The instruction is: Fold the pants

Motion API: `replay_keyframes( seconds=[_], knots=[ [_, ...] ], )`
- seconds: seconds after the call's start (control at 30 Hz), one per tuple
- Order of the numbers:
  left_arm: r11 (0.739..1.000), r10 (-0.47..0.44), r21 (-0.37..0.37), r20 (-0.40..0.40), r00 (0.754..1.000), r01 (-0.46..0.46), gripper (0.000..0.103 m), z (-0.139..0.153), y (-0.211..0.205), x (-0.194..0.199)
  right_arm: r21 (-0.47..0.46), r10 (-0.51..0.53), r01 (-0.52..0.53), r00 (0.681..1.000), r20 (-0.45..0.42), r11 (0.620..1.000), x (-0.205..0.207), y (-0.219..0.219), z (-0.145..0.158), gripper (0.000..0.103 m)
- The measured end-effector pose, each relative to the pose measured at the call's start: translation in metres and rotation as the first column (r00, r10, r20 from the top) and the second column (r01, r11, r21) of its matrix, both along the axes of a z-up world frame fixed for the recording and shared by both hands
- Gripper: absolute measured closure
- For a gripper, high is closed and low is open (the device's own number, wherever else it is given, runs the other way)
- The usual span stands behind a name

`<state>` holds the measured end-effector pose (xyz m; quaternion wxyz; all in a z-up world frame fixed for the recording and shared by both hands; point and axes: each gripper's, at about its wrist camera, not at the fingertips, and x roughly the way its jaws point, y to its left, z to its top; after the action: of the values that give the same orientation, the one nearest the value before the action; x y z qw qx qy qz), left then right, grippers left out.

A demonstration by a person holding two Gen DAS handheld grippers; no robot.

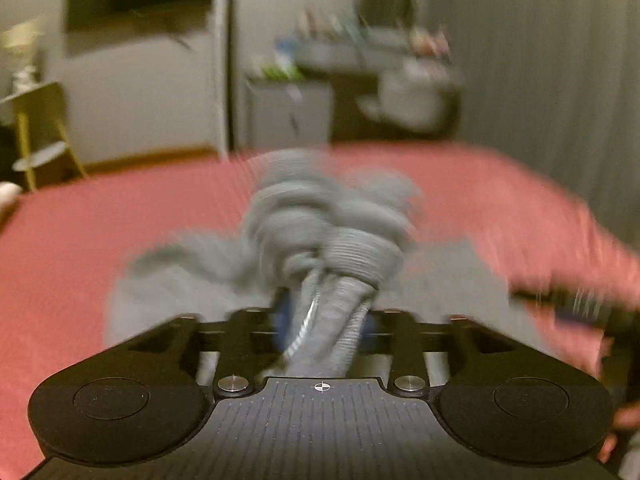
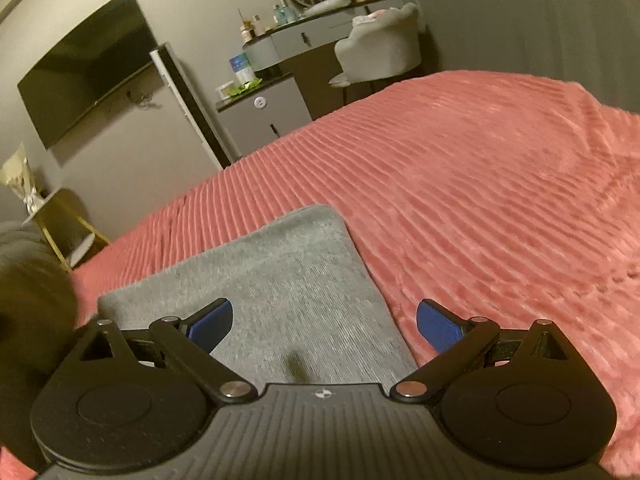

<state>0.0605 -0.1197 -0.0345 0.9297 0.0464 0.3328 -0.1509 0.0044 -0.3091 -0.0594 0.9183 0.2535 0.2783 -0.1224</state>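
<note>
Mostly blurred, left gripper (image 1: 324, 322) clamped on bunched gray pants (image 1: 332, 240); right gripper (image 2: 324, 322) wide, empty.

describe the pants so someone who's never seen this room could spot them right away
Find the big bed with the ribbed pink blanket. On its near side lie the grey knit pants, the only grey cloth on the pink. One bunched end with a ribbed band runs up between the fingers of the left gripper.

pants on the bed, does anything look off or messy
Yes. In the left wrist view the grey pants are bunched into a twisted clump at the ribbed cuff, with a wad of fabric running between the left gripper pads. Only the part under the open right gripper lies flat on the pink bedspread.
</note>
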Motion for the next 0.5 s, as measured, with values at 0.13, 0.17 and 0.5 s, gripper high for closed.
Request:
replay_keyframes(
  seconds=[0.13,0.17,0.5],
  knots=[
    [0.986,0.001,0.165,-0.109,0.994,0.017,0.042,-0.042,-0.036,-0.017,0.074,0.025,-0.026,0.999,0.022,0.997,-0.006,-0.005,-0.004,0.004],
    [0.986,-0.007,0.164,-0.085,0.996,0.021,0.030,-0.038,-0.035,-0.024,0.085,0.037,-0.040,0.999,0.030,0.996,-0.005,-0.005,-0.004,0.004],
    [0.844,0.478,0.222,0.103,0.872,-0.489,0.007,0.020,0.072,-0.042,0.282,0.317,-0.313,0.948,0.033,0.907,0.024,0.023,-0.020,0.004]
  ],
)
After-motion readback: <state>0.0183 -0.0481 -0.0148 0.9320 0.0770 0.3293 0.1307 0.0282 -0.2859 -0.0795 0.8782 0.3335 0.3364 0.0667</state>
